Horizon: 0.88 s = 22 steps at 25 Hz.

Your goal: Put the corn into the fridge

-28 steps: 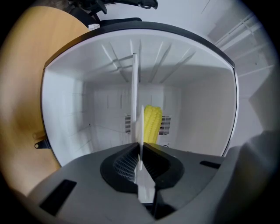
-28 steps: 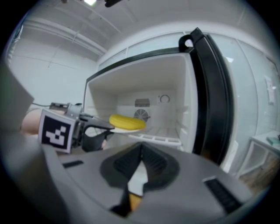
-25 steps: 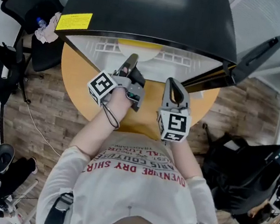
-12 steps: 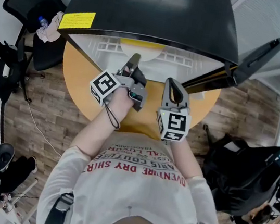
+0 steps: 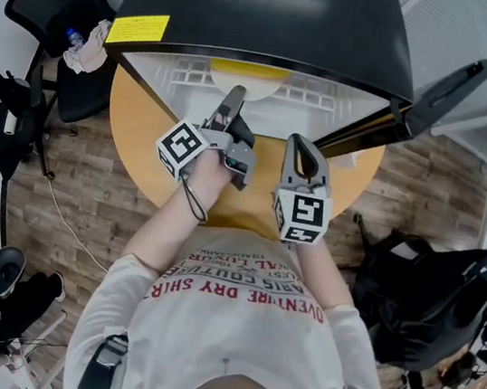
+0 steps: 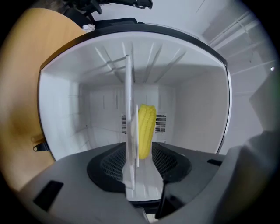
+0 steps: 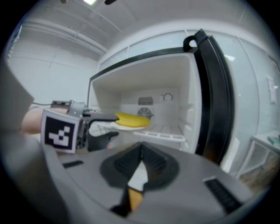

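Yellow corn (image 5: pixel 249 70) sits on a white plate (image 5: pixel 240 88) inside the fridge (image 5: pixel 262 18) in the head view. Left gripper view: the left gripper (image 6: pixel 140 168) has just spread its jaws, with the plate rim loose between them. Right gripper view: the right gripper (image 7: pixel 139 175) is pressed together, empty. The corn looks delivered.

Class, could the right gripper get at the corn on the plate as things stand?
Probably yes. The fridge door stands open and nothing lies between the right gripper and the corn, though its shut jaws would have to open first.
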Tool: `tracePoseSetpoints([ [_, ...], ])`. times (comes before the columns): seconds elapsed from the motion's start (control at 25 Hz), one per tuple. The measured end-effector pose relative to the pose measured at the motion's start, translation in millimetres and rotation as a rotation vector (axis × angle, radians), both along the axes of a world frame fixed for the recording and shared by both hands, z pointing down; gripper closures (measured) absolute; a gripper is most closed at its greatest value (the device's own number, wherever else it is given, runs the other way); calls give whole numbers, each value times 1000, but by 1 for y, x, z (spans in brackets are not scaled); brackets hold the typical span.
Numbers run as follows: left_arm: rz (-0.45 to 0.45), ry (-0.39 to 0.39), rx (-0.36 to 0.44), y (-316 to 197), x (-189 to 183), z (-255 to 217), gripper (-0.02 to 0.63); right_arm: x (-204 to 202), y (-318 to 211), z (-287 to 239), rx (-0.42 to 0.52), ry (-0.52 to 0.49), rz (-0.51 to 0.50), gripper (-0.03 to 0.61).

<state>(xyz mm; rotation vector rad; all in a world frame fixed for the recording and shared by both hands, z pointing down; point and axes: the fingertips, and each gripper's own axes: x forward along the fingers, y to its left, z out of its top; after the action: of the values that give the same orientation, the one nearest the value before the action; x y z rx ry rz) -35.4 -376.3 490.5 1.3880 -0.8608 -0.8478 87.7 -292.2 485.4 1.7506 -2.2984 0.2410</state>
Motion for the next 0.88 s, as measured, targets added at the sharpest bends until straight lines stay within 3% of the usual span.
tracePoseSetpoints([
  [0.2, 12, -7, -1, 11, -2, 4, 416, -3, 6, 2, -4, -4, -6, 551],
  [0.32, 27, -60, 47, 20, -5, -2, 417, -6, 11, 3, -3, -6, -12, 551],
  [0.36, 29, -85, 65, 23, -6, -4, 433, -8, 12, 2, -1, -5, -16, 551],
  [0.48, 18, -143, 88, 33, -13, -5, 566, -13, 15, 1, 4, -4, -30, 551],
  [0.68, 15, -163, 154, 49, -18, -17, 588, -19, 21, -1, 8, 3, -50, 551],
  [0.88, 33, -378, 285, 63, -24, -33, 588, -25, 26, -6, 19, 11, -73, 551],
])
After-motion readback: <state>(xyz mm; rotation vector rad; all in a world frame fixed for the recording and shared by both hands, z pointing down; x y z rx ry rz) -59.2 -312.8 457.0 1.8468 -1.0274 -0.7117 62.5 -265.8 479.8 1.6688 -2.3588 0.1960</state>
